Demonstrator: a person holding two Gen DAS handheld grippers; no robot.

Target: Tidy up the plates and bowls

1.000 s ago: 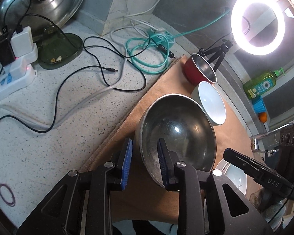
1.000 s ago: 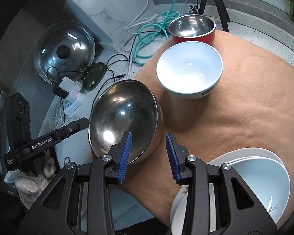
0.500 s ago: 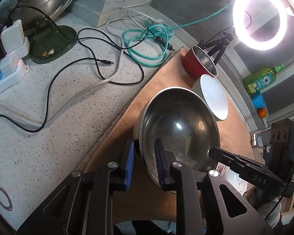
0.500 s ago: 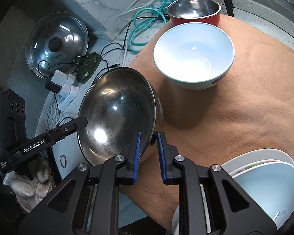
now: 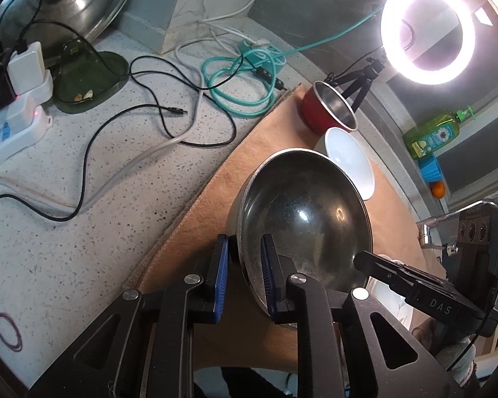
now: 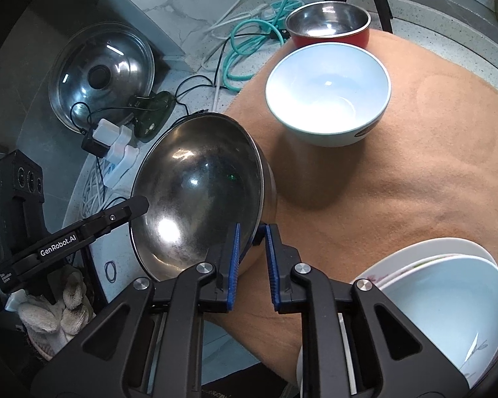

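Both tongs are pinching the steel bowl's rim, one on each side.

Left wrist view: the left tongs (image 5: 245, 262) are clamping the steel bowl (image 5: 302, 219), which is tilting over the tan mat (image 5: 196, 219) on the bench (image 5: 83, 199). Right wrist view: the right tongs (image 6: 253, 258) are gripping the opposite rim; lifting evenly should be keeping it level toward the white bowl (image 6: 328, 96) or stacked plates (image 6: 448, 292).

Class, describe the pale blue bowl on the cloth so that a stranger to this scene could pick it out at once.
Find the tan cloth covering the speckled counter. On it, the pale blue bowl stands upright between the red steel-lined bowl and the large steel bowl. It alone is glossy, pale blue and not metal, with a dark mark on its outer wall.
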